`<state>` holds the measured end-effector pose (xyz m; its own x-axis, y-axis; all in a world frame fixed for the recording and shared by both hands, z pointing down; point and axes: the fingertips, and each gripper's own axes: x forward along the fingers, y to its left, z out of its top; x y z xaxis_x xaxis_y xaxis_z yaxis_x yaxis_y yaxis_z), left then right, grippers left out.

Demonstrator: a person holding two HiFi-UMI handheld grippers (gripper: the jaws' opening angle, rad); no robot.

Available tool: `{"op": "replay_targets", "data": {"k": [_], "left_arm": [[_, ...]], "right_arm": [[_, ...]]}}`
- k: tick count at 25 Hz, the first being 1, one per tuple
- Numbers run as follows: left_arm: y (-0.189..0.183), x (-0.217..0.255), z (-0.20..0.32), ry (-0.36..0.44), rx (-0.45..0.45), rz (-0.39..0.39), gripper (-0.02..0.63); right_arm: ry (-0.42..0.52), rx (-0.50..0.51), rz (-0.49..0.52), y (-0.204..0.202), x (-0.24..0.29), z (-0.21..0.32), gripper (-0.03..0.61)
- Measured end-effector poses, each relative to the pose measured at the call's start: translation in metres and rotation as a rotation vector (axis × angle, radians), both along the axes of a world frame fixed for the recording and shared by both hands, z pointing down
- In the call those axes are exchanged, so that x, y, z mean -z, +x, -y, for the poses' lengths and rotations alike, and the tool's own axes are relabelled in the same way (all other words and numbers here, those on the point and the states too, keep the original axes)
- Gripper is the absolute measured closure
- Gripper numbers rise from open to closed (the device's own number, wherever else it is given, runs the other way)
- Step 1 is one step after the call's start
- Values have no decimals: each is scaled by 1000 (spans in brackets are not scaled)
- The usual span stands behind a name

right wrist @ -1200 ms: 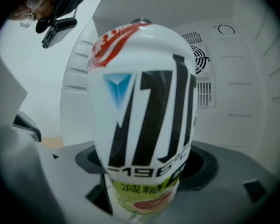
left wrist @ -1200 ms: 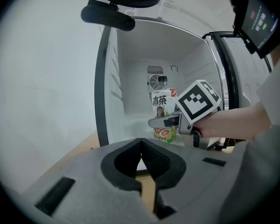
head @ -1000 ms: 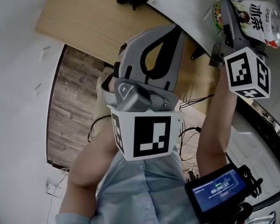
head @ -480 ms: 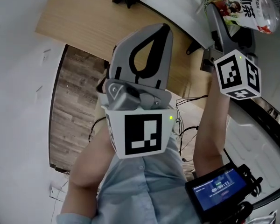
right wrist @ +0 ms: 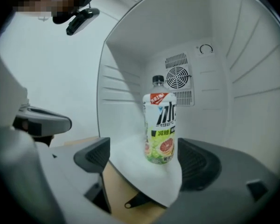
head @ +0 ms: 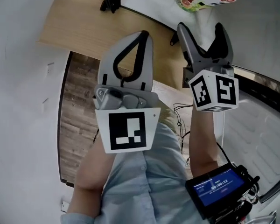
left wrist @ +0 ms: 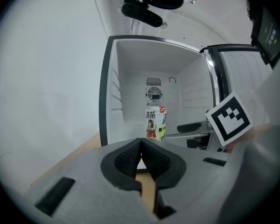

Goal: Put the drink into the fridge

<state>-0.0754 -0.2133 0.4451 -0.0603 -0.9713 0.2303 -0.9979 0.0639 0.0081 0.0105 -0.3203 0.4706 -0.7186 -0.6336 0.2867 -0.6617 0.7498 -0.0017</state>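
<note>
drink bottle (right wrist: 160,125) stood upright on the white floor of the fridge (left wrist: 130,78), roughly mid-width, set forward of the round fan vent (right wrist: 178,73) on the back wall. dark cap on top, label with a grapefruit picture low down. nothing touched it.

right claw (head: 201,31) was wide, its jaws had just been closing a little. no thing sat between the pads. in the right gripper view the bottle showed in the gap between the jaws but stood further in, clear of both pads. the claw pointed at the fridge opening, tips near the front edge of the fridge floor.

left claw (left wrist: 140,146) was narrow, pads meeting at the tips, holding nothing. it hung in front of the fridge, left of the right claw, aimed at the opening with the bottle showing just above its tips in the left gripper view.

fridge door (left wrist: 233,64) stood open at the right, dark gasket showing round the frame. fridge sat on a light wooden table (head: 79,22); plank floor (head: 77,101) lay below it. head view also showed a light blue shirt (head: 144,185) and a small screen device (head: 219,186) on the right forearm.
</note>
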Motion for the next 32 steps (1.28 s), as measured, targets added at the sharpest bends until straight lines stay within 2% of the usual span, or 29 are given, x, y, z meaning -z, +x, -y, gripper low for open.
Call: {"op": "replay_targets", "data": {"k": [6,10,11,13,16,20,26,32], "left_arm": [[14,33,-13,6,27,44,604],[13,72,-7,86,8,68,604],[15,81,-7,103,1,67,604],[21,97,-12,113,-10,63,604],[25,118,-17,128,-52,81,604],[20,148,-9,188,-133,132,604],[21,161,-17,192,-218,147,604],[19,168,-32,230,-287,159,604]], "right_arm": [[68,70,14,12,33,-47,233],[155,76,24,14,70,-64,350],[162,75,31,14,79,-68,392],[155,71,49,19,95,-80,431],[173,47,54,23,117,-95,492],[229,-48,88,26,147,-96,567],[258,-144,60,33,171,-106,572],[288,-218,67,34,175,-125,574]]}}
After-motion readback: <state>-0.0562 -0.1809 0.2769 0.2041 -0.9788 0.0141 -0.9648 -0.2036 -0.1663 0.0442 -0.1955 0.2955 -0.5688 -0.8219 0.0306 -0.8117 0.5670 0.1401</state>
